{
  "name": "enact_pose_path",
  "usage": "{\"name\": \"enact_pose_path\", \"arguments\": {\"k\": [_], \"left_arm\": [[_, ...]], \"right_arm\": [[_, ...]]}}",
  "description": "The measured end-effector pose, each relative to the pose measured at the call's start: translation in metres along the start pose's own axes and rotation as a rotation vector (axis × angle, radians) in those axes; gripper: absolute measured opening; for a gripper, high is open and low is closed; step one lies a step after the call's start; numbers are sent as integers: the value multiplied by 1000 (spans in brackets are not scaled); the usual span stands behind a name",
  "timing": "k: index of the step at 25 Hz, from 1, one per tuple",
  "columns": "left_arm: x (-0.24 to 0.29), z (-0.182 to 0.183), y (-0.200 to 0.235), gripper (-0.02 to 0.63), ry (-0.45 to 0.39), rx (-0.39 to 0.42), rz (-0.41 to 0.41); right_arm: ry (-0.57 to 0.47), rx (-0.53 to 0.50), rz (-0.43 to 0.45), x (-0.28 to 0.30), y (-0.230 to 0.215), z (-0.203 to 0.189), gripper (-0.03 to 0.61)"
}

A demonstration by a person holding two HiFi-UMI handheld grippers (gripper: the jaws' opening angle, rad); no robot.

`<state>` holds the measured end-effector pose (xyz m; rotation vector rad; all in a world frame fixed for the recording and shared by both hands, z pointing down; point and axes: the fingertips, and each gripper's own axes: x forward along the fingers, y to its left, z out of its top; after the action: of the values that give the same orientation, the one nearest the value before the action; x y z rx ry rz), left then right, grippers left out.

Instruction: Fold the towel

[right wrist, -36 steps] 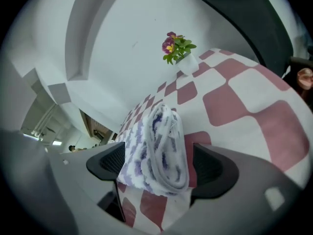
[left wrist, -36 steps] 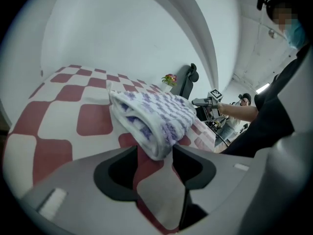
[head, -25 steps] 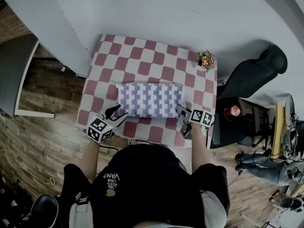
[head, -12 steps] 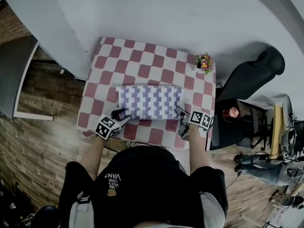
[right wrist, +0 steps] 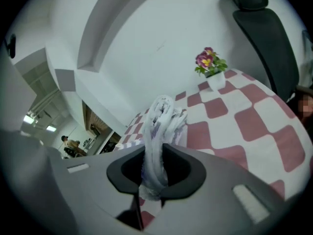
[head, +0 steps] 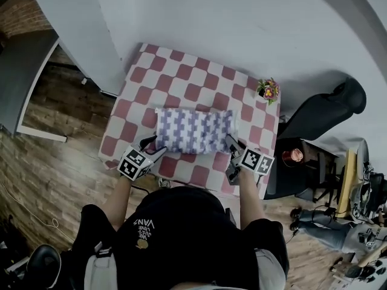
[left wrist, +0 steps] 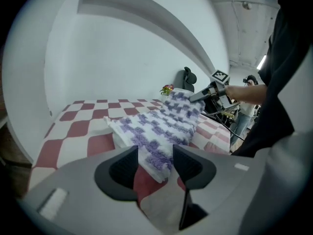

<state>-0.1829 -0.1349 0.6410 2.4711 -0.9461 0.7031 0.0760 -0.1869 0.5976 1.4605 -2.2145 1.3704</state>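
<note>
With the right claw [right wrist: 154, 166] closing on one corner of the white-and-purple patterned cloth towel [head: 193, 130], the released left claw [left wrist: 154, 163] should clench its corner before lifting.

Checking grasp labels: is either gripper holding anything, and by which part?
Right gripper pinches the towel at its near right corner, fingers closing. Left gripper holds nothing: open around the near left corner.
</note>
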Motion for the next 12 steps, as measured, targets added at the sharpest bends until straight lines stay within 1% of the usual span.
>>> {"name": "enact_pose_path", "arguments": {"k": [3,5,8,12], "left_arm": [[-17,4,5,204,-38,-4,46],[-27,5,7,204,-51,-7,72],[-38,0,6,204,-68,-22,102],[-50,-13,3,204,-75,-47,131]], "right_arm": [[16,-109,43,8,48,-2,72],[39,-209,63,18,80,-7,72],[113,-384,70,38,118,-28,72],[233,-563,68,71,151,-63,74]]}}
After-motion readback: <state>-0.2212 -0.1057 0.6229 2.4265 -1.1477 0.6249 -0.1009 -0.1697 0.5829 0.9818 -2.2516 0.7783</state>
